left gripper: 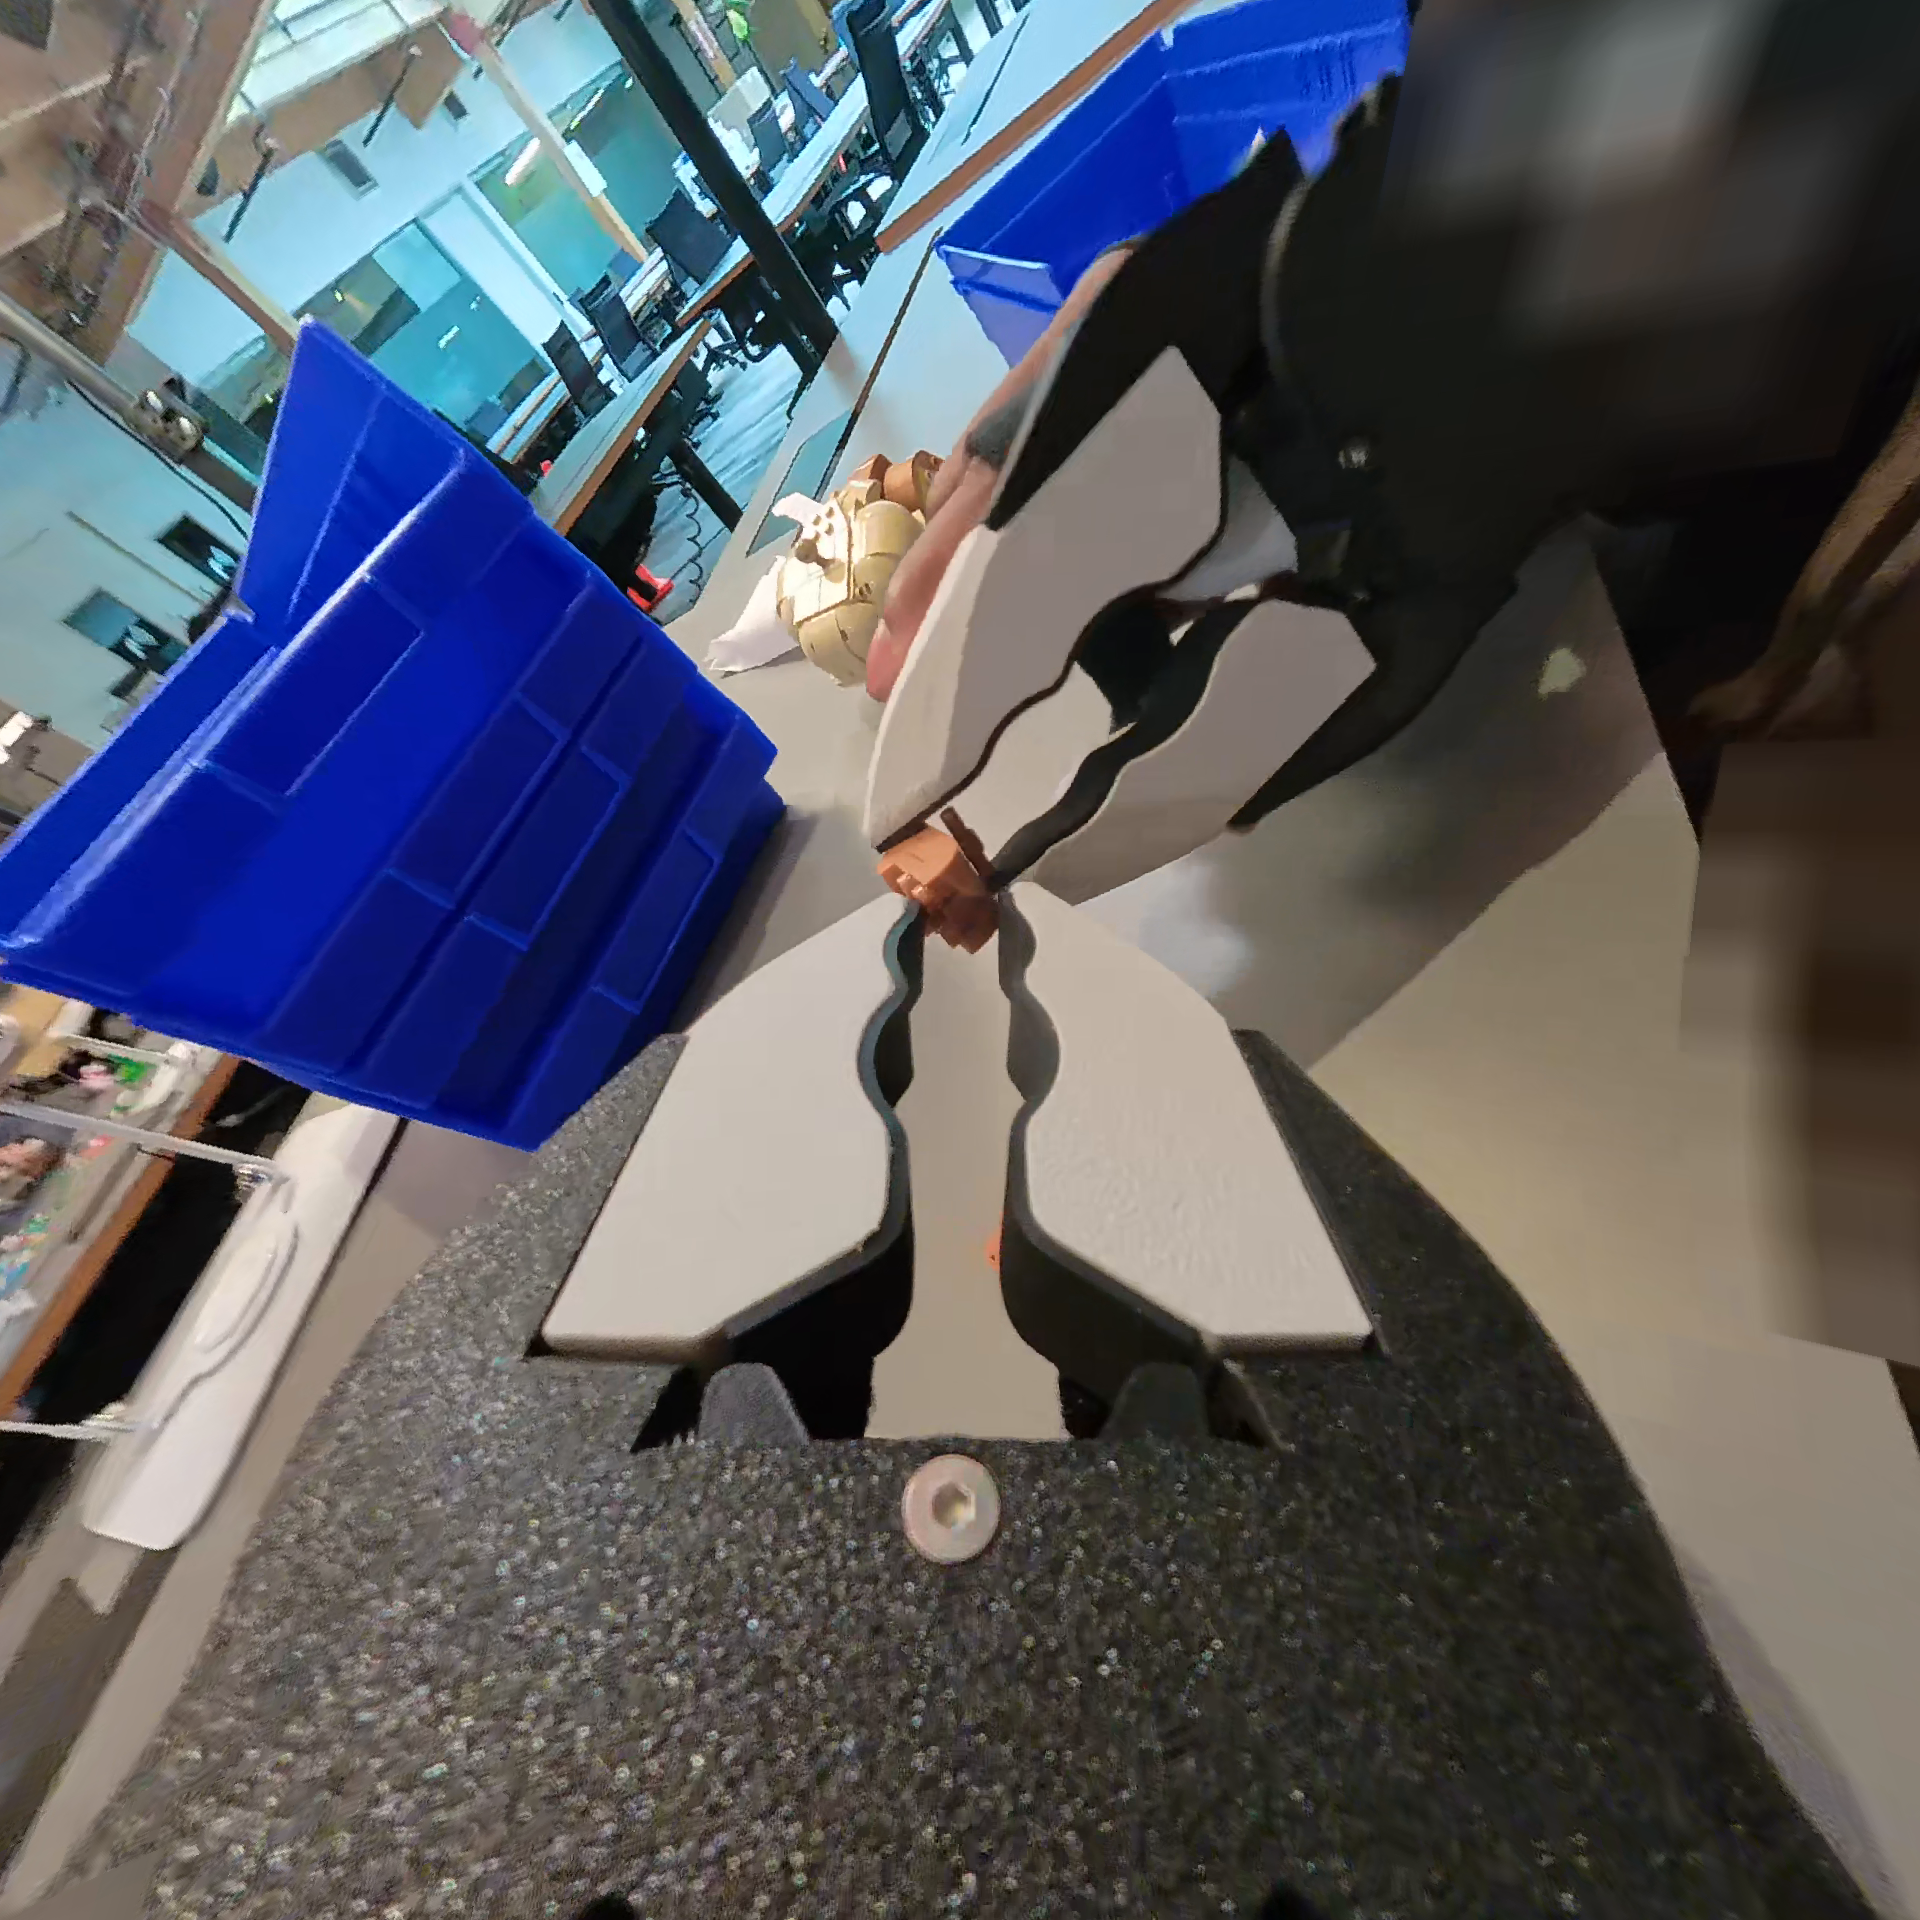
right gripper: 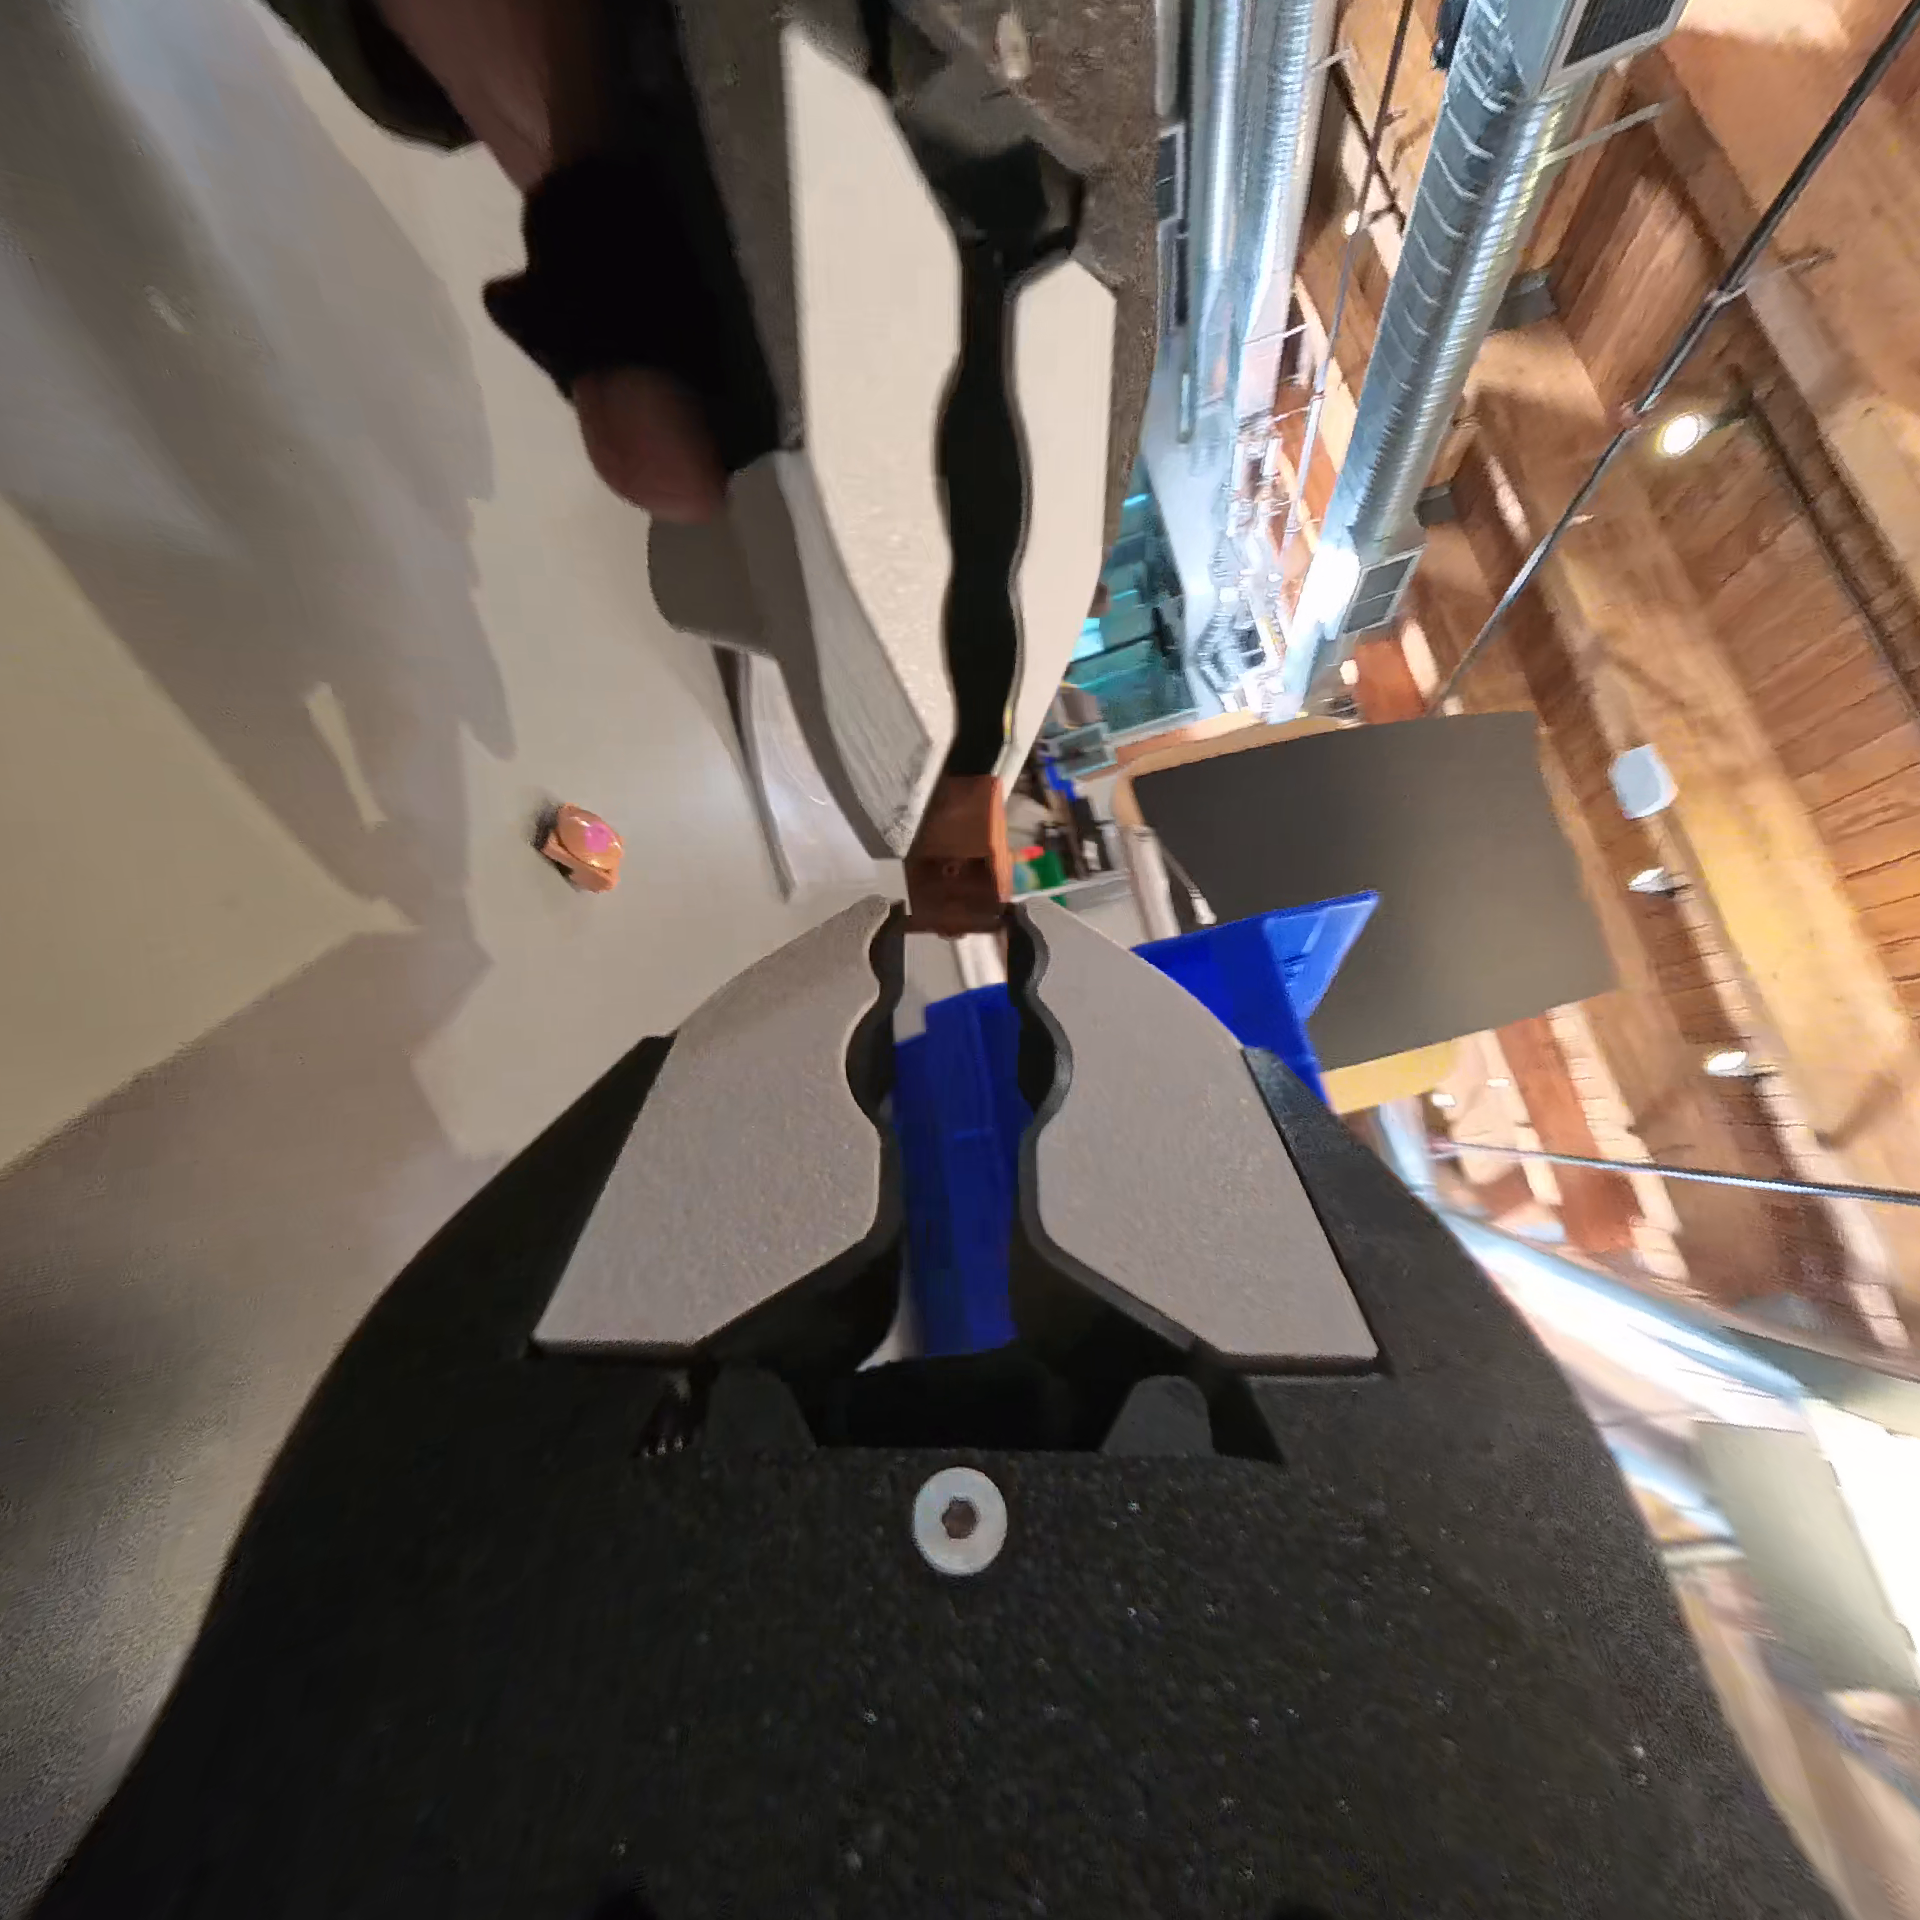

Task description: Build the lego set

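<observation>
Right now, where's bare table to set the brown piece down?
Free: grey table right of both grippers, and the stretch around the lone small brown part. Crowded: blue bins on the left, tan lego model behind. Left gripper and right gripper both pinch the brown piece.

— How is the light?
— Bright and even in both views. Ceiling lamps (right gripper: 1681,431) glow at the far right of the right wrist view, and soft grey shadows fall across the pale table (right gripper: 208,727) on its left.
— Any blur?
— Yes. The blue bin (left gripper: 416,810) on the left is smeared, and the edges of both views bend and streak from the wide lens. Near, each tool's speckled body is sharp.
— Glare?
— A faint sheen on the table (left gripper: 1195,935).
</observation>
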